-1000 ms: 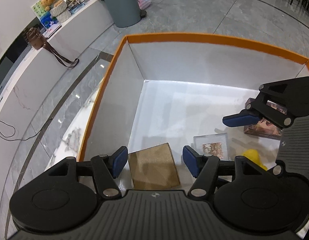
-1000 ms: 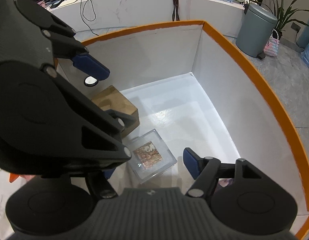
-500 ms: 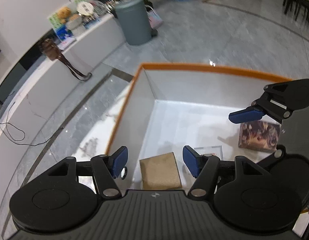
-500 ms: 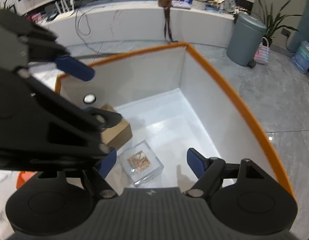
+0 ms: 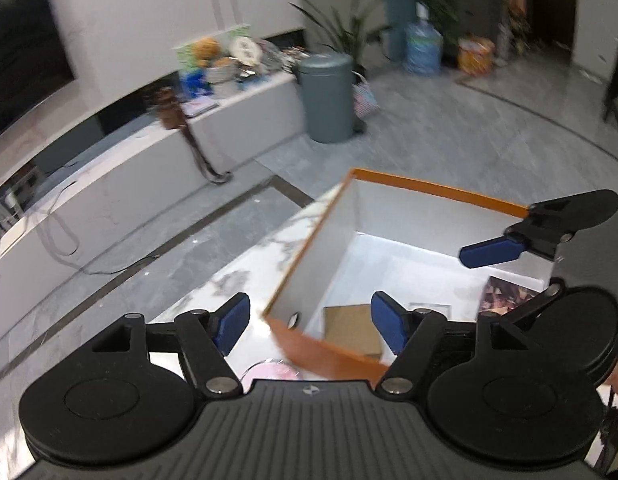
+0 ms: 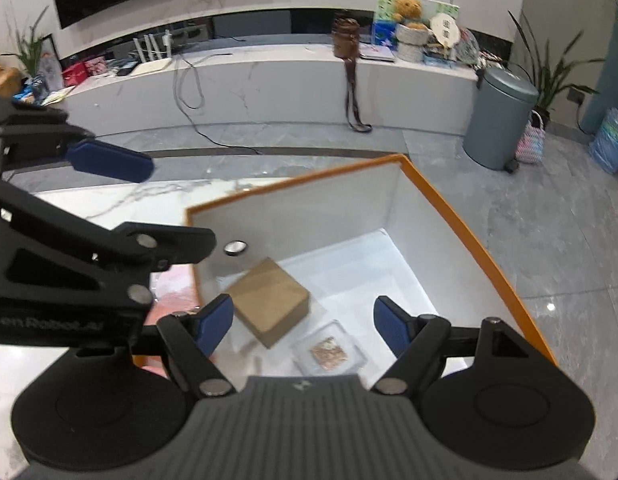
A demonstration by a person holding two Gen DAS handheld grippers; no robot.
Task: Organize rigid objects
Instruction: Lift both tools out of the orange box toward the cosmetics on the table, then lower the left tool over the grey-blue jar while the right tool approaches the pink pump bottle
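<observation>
Right wrist view: we see both claws empty, the left claw (image 6: 109,204) still spreading, the right claw (image 6: 303,322) wide apart. At our 12 o'clock, an orange-rimmed bin (image 6: 461,224) on the marble table (image 6: 109,204) holds a cardboard box (image 6: 269,302), likely light and stiff, best pinched across flat sides. A clear case (image 6: 329,350) looks slippery.

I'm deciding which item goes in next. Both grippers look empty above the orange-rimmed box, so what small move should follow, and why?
Probably swing the left gripper, its jaws opening with nothing between them, toward the pink item outside the box. The cardboard box and clear case already lie inside; the right gripper is open and empty.
</observation>
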